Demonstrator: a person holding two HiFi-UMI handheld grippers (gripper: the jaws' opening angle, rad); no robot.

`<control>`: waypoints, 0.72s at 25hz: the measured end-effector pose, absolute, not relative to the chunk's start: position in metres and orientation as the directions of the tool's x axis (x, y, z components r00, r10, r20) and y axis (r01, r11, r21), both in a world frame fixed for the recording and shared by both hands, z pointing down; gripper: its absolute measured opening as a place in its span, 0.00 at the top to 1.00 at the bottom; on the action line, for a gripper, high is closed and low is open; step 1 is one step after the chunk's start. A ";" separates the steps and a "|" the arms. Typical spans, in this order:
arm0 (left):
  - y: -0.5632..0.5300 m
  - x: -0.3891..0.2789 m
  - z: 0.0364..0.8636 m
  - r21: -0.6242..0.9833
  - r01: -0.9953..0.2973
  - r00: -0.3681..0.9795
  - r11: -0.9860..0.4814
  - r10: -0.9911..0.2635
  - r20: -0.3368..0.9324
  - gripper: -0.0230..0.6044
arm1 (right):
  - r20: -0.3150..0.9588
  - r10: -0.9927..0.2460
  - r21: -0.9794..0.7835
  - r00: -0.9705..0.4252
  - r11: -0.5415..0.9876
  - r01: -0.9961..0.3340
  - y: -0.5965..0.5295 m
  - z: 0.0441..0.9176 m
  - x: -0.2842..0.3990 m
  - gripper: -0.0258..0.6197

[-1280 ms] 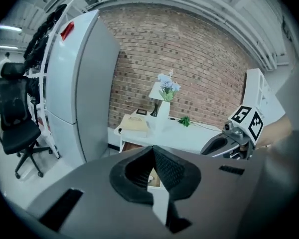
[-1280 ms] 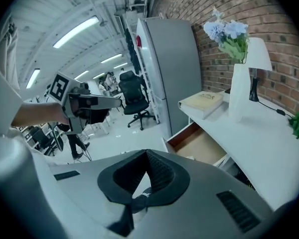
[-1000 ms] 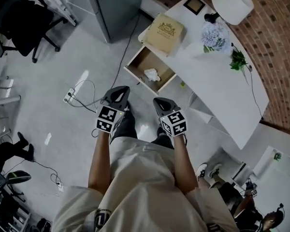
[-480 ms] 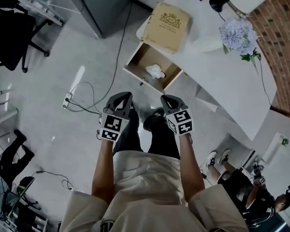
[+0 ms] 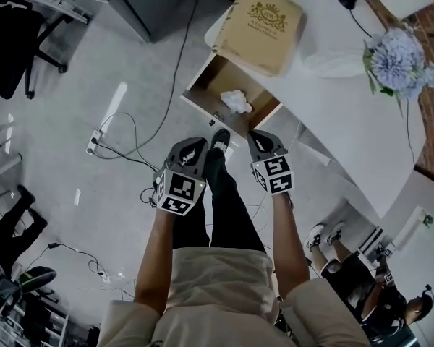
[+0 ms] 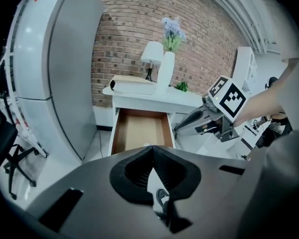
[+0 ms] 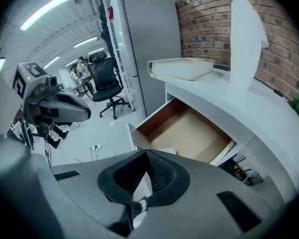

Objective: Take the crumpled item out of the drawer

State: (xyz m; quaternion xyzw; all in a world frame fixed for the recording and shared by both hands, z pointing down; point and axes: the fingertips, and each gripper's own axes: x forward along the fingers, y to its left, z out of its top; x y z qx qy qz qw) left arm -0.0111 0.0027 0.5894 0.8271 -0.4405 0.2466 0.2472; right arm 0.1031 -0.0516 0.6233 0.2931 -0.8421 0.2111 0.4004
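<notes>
Both tools are closed and empty. The left gripper (image 6: 150, 151) has its jaws meeting at the tips with nothing between them, and so does the right gripper (image 7: 147, 155). Each hangs in the air, short of the open drawer's (image 5: 197, 85) front edge, touching nothing. The crumpled item (image 5: 236, 102), a small white wad, lies about mid-floor in the brown drawer under the white desk (image 5: 347, 114).

A crumpled item (image 5: 236, 101) lies in the open drawer (image 5: 208, 78) of the desk (image 5: 333, 114).
</notes>
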 end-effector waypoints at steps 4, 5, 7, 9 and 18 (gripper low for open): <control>-0.015 0.000 0.604 0.174 -0.837 0.499 -0.518 -0.595 0.630 0.94 | 0.814 -0.310 -0.078 -0.491 0.780 -0.621 -0.066 0.642 0.104 0.92; -0.019 0.002 0.608 0.169 -0.835 0.500 -0.524 -0.591 0.633 0.94 | 0.819 -0.304 -0.071 -0.487 0.788 -0.612 -0.069 0.646 0.104 0.92; -0.027 0.006 0.617 0.167 -0.834 0.498 -0.526 -0.587 0.638 0.94 | 0.828 -0.290 -0.059 -0.479 0.805 -0.590 -0.075 0.655 0.105 0.92; -0.034 0.008 0.625 0.173 -0.837 0.495 -0.518 -0.585 0.642 0.94 | 0.834 -0.275 -0.054 -0.479 0.823 -0.566 -0.081 0.662 0.101 0.92; -0.056 0.016 0.647 0.215 -0.858 0.482 -0.467 -0.587 0.651 0.94 | 0.870 -0.176 -0.056 -0.462 0.893 -0.446 -0.107 0.706 0.085 0.90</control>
